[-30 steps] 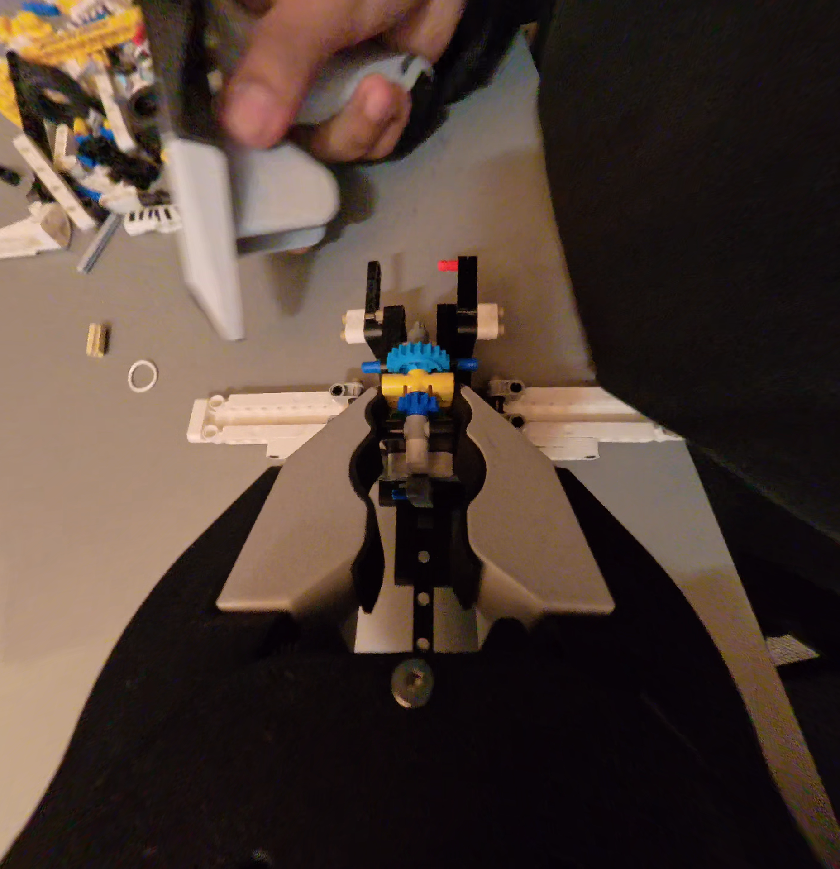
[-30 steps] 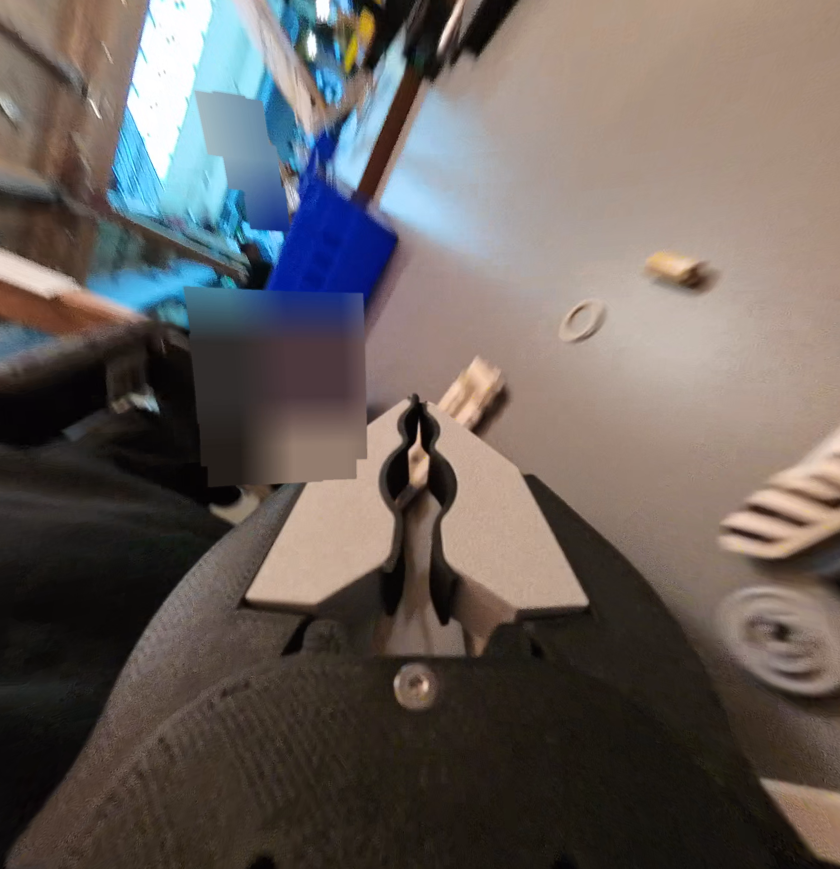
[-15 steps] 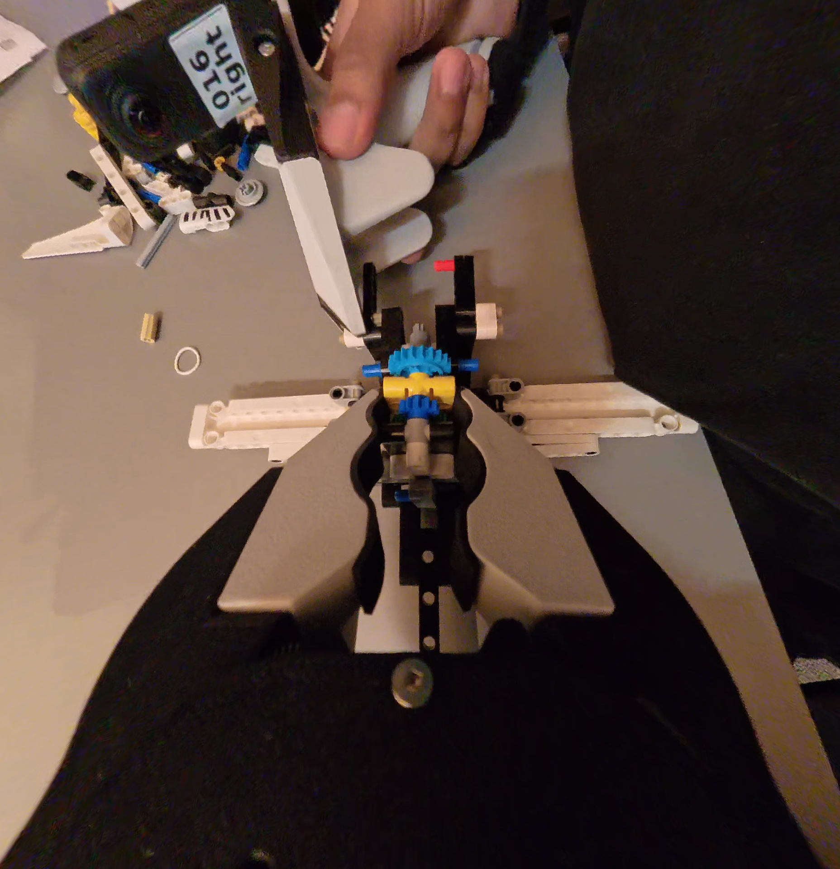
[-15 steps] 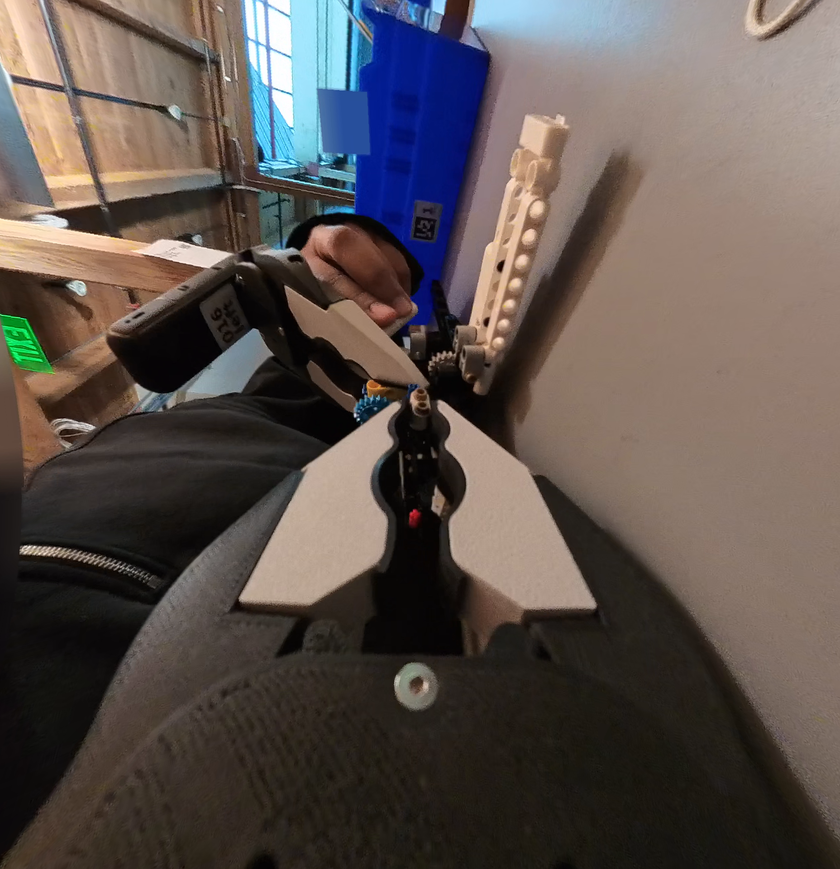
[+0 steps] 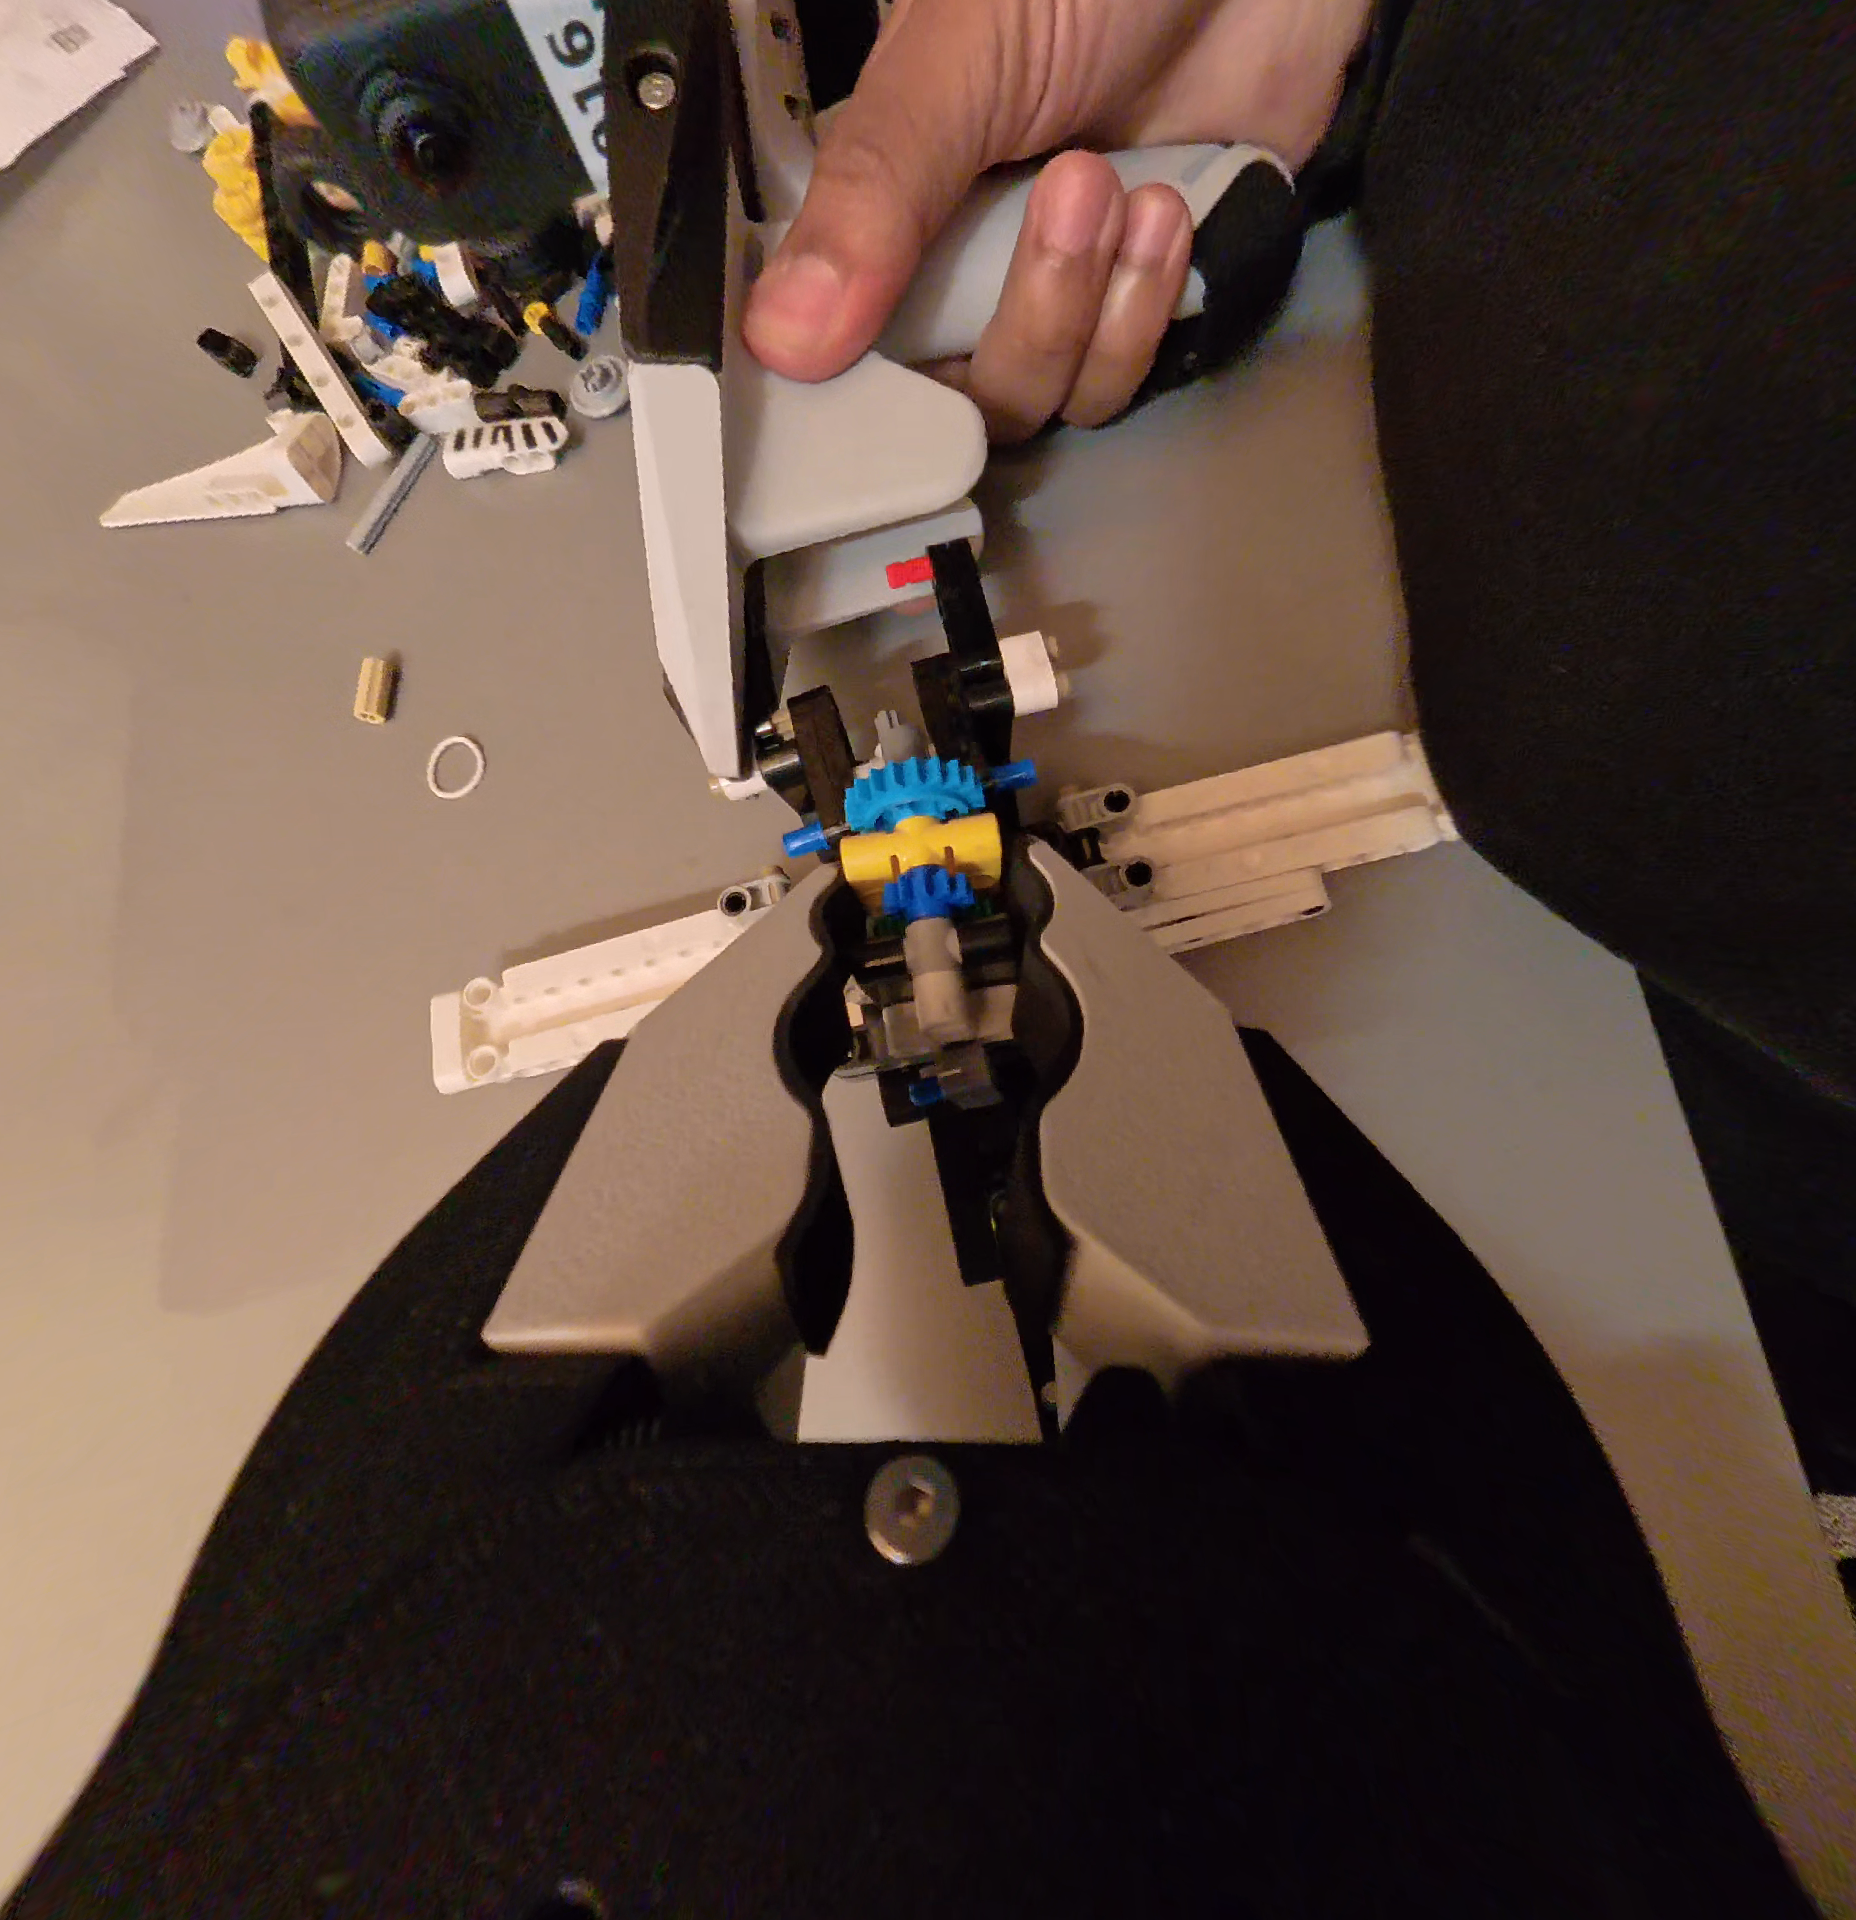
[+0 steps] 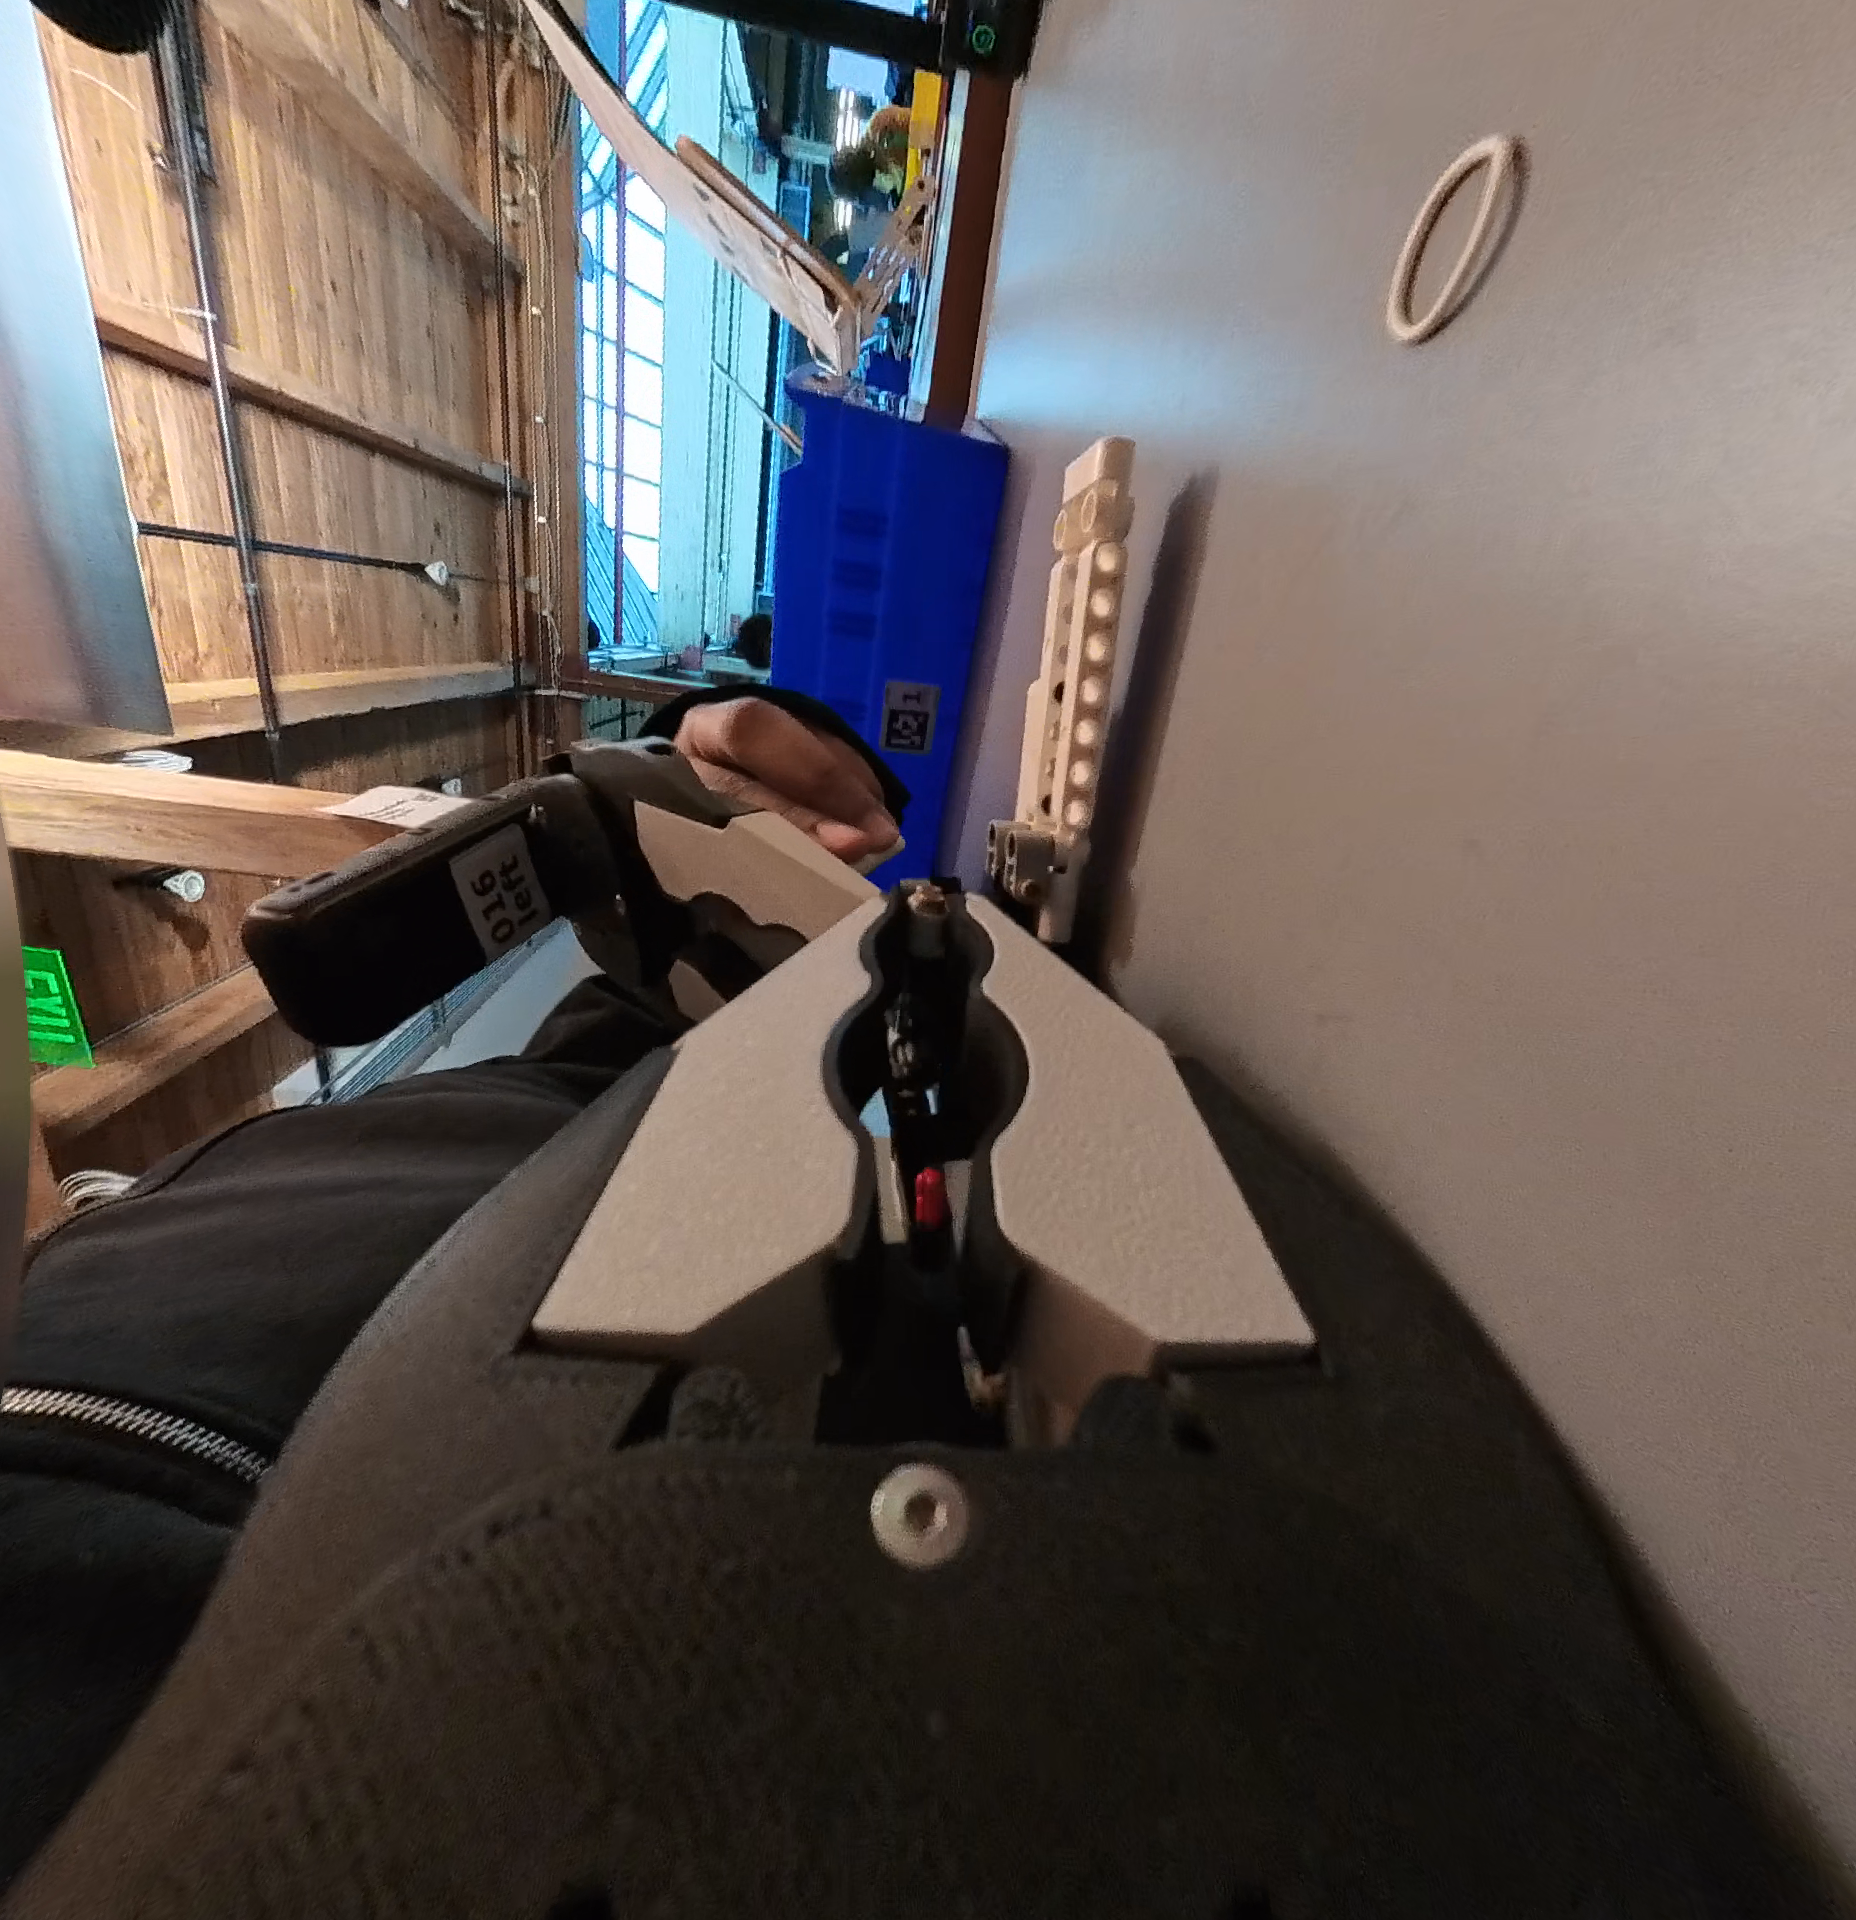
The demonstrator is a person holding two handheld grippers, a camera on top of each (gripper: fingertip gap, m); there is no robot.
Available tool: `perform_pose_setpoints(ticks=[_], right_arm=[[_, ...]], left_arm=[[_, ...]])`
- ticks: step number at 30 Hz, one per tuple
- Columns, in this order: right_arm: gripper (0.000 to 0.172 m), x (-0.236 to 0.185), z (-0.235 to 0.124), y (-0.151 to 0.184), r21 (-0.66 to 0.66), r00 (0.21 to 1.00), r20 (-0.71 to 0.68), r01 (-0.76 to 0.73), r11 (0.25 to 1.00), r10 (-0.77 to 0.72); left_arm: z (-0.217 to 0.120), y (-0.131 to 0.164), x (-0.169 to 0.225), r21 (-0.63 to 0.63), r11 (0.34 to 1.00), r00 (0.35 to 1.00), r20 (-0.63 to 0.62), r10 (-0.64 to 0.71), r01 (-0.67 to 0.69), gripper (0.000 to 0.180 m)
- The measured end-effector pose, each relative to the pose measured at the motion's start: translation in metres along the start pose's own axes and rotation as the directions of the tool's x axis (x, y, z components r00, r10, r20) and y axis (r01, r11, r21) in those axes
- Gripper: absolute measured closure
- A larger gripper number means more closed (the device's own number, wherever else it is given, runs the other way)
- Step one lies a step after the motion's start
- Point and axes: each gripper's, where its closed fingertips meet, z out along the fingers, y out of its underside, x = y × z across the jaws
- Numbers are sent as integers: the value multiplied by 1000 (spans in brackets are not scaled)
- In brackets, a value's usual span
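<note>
Since a second ago the right tongs [image 5: 742, 769] have swung in from the far left of the worktop [image 5: 228, 935] and come down onto the toy-brick gear model [image 5: 919, 831], which has itself turned slightly, its white wing-like beams now slanted. That model lies low on the grey worktop close to the person's dark-clothed body, where both hands can reach it. Left tongs [image 5: 929, 883] grip it from the near end, the two grey fingers [image 5: 695, 1039] closed against the black frame on either side, with the yellow block [image 5: 919, 847] and the blue gears just ahead of the tips; this hold seems meant to steady the model. Right tongs, held by a hand [image 5: 986, 208], come from the far side and are nearly shut on a slim black upright of the model with a small pale pin [image 6: 924, 904] at the tips and a red peg [image 6: 929, 1195] deeper between the fingers. Farther left lie the loose brick pile [image 5: 415, 332], a tan connector [image 5: 375, 689] and a white rubber ring [image 5: 455, 767], well apart from the work.
</note>
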Motion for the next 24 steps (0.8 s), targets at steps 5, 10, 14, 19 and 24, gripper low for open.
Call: perform_pose_setpoints(ticks=[5, 10, 14, 19, 24], right_arm=[[169, 0, -1, -7, 64, 1000, -12, 18, 998, -18], [169, -2, -1, -11, 87, 999, -12, 42, 995, -41], [167, -4, -4, -14, 85, 999, 1, 48, 995, -48], [162, -17, -21, -25, 93, 963, -77, 265, 960, -258], [153, -18, -41, -24, -16, 828, -223, 525, 851, -515]], left_arm=[[1, 0, -3, 2, 1000, 1000, 3, -4, 4, 152], [1, -1, -6, 5, 1000, 1000, -12, 0, 0, 152], [0, -1, -14, 57, 997, 998, 34, -44, 42, 153], [-7, 6, -15, 27, 998, 996, 71, -54, 52, 154], [-11, 13, -16, -1, 996, 992, 94, -90, 90, 154]])
